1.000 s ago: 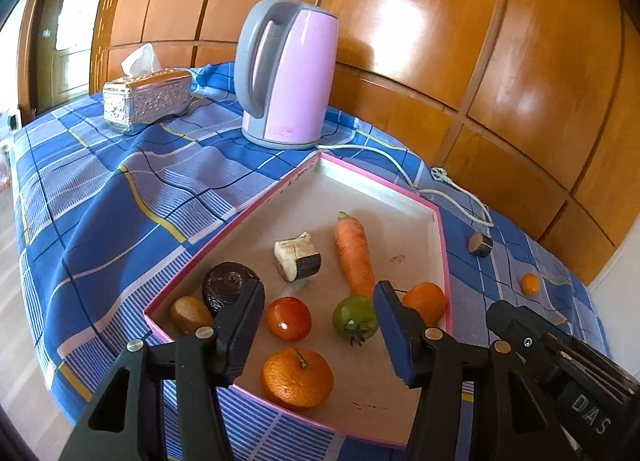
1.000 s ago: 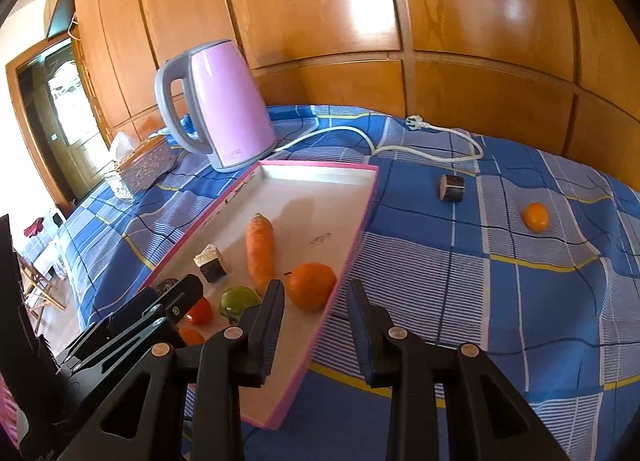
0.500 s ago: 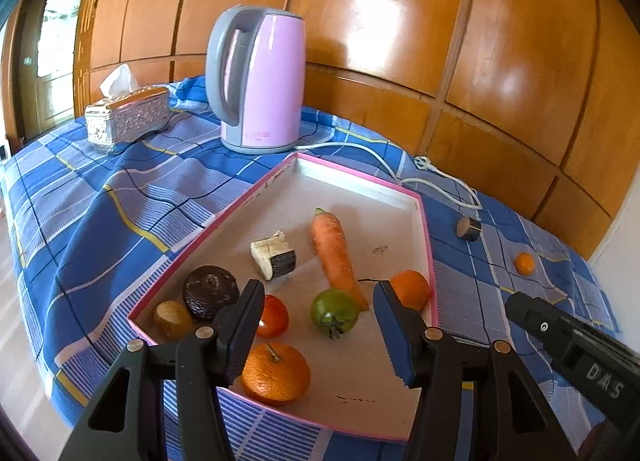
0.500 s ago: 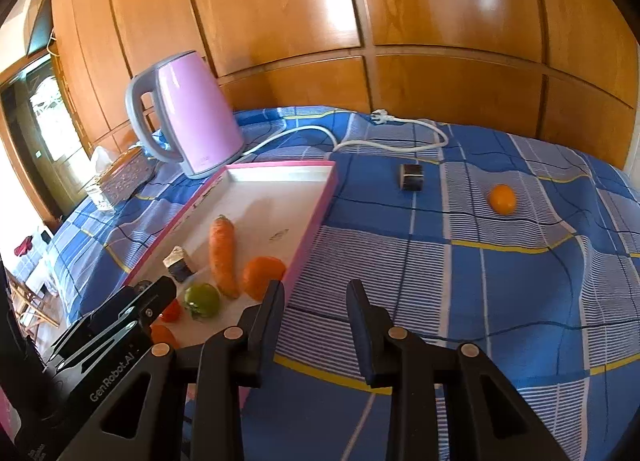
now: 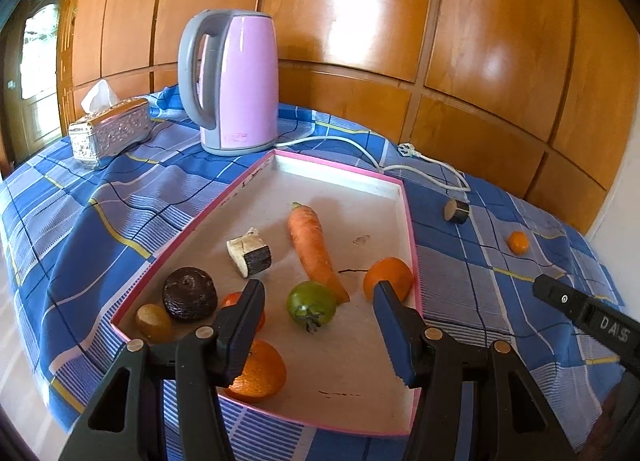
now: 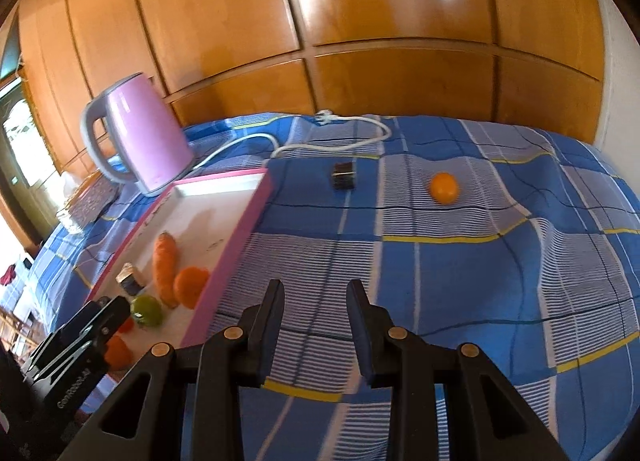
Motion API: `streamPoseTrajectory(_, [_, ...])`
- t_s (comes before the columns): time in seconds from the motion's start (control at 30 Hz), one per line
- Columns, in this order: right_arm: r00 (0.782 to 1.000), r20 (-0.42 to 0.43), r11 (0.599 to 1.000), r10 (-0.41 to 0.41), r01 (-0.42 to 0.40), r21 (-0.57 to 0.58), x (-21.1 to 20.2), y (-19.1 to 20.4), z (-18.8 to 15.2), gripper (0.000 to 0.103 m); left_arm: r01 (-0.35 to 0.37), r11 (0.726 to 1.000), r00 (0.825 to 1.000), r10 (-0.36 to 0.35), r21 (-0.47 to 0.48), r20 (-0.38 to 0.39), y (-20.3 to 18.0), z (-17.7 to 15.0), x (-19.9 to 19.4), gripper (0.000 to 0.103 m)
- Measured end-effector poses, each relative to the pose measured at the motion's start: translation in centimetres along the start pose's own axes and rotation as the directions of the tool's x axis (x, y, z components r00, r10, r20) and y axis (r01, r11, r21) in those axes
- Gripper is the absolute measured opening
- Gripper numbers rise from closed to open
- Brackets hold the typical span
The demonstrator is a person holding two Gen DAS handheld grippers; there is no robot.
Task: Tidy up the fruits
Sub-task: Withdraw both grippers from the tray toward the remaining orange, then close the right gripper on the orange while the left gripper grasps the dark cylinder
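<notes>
Now the right gripper (image 6: pixel 314 325) hovers over bare cloth, fingers close together with nothing between them; they'd need to spread before any pick. Left gripper (image 5: pixel 320 325) hangs above the tray's (image 5: pixel 408 205) near end, fingers apart and empty, green tomato (image 5: pixel 311 304) framed in the gap. Far right on the table, a small orange fruit (image 6: pixel 444 188) sits alone, well apart from the tray, a dark chunk (image 6: pixel 343 175) to its left. Risk: that round fruit may roll on the wrinkled cloth if nudged off-centre. Inside the tray, the carrot (image 5: pixel 314 247) lies lengthwise, stem end far, tip near, beside an orange (image 5: pixel 387 276).
</notes>
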State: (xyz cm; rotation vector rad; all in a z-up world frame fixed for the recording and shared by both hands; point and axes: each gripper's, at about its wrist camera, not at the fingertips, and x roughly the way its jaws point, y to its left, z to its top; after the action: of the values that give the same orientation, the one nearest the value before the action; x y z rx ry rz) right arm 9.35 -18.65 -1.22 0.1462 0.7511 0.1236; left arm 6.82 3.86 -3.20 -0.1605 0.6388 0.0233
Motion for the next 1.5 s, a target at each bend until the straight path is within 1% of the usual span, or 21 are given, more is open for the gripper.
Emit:
streamPoseTrajectory(0.27, [0.999,0.012,0.998,-0.053,0.052,0.045,0.1,-3.0,0.6,0.032,0.005,1.0,1.0,-0.005,0.031,-0.008,-0.8,-0.2,0.2,0.057])
streamPoseTrajectory(0.73, [0.993,0.03,0.988,-0.113,0.109,0.109,1.3,-6.0,1.7,0.032,0.007,0.997,0.999,-0.004,0.078,-0.036,-2.0,-0.2,1.0,0.057])
streamPoseTrajectory(0.9, [0.992,0.032,0.985,-0.123,0.119,0.124,1.9,-6.7,2.1,0.032,0.017,0.995,0.999,-0.013,0.103,-0.039,-2.9,0.4,1.4,0.053])
streamPoseTrajectory(1.07, [0.99,0.031,0.98,-0.134,0.128,0.154,2.6,-7.6,2.4,0.032,0.046,0.991,0.999,-0.043,0.126,-0.033,-4.5,1.2,1.5,0.05])
streamPoseTrajectory(1.33, [0.989,0.023,0.973,-0.147,0.14,0.184,3.6,-9.0,2.7,0.032,0.105,0.977,0.994,-0.1,0.183,-0.037,-8.2,2.3,2.4,0.047])
streamPoseTrajectory(1.5, [0.988,0.028,0.967,-0.155,0.146,0.207,4.1,-9.9,3.3,0.032,0.142,0.967,0.989,-0.132,0.213,-0.061,-10.9,3.0,3.6,0.046])
